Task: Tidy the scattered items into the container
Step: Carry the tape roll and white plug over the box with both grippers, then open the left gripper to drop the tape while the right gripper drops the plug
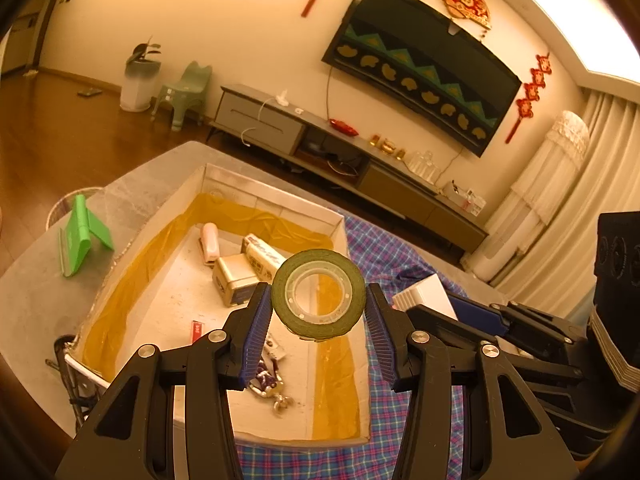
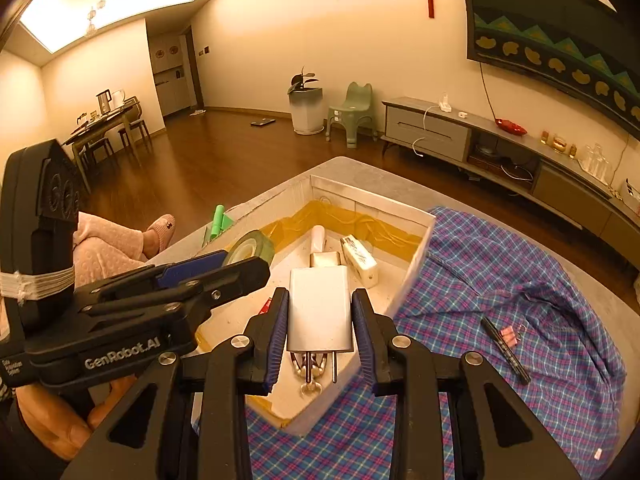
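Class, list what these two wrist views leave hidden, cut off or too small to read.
- Left wrist view: the white charger is mostly behind the left gripper finger.
- Right wrist view: the tape roll is half hidden by the left gripper.
- Right wrist view: print on the black pen is too small.
- Right wrist view: the metal trinket in the box sits behind the charger.

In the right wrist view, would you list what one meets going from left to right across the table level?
Left gripper holding the tape roll → white charger in the right gripper over the box → black pen on the plaid cloth.
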Available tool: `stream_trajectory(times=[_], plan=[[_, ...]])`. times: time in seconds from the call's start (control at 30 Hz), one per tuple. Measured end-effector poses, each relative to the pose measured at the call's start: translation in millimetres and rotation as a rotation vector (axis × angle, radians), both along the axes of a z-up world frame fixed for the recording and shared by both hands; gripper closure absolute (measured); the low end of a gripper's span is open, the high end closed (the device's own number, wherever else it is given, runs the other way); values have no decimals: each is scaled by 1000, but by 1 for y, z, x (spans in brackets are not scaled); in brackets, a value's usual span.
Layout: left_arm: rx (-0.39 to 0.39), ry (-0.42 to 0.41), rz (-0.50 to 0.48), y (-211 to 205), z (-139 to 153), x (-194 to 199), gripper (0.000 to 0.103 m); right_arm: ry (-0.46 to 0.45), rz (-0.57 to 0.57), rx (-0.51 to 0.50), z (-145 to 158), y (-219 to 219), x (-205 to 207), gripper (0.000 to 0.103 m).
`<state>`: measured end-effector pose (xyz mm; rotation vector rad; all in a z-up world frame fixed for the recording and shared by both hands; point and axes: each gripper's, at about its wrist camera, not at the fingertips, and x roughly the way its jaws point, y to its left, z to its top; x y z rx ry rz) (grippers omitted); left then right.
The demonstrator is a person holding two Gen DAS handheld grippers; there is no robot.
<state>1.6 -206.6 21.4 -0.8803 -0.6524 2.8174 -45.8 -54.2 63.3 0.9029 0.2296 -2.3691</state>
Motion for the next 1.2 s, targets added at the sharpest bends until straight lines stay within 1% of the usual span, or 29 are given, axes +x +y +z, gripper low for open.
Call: stream_trajectory(times=[0.27,0.57,0.77,0.83,0.93,1.03,1.2], plan=[[30,-32,34,-13,-9,-7,54,-6,15,20,-2,-17,-15,70],[49,-103,83,-27,-25,-19,54,-29,24,38,-7,-27,-34,70],[63,-146,86,-30,-37,-26,54,-48,43,61,-13,-37,-46,70],[50,-146,91,-30,-39,-28,54,-55,49,68,-16,-40,-50,70],[62,-163,91,-33,-45,-31,54,-64,58,82,-20,-44,-56,70],[48,-167,100,-33,-48,-35,54,-73,63,90,-24,-46,-61,70],[51,-201,115,-38,-55,-44,54,-104,71,102,-33,-49,-75,70]])
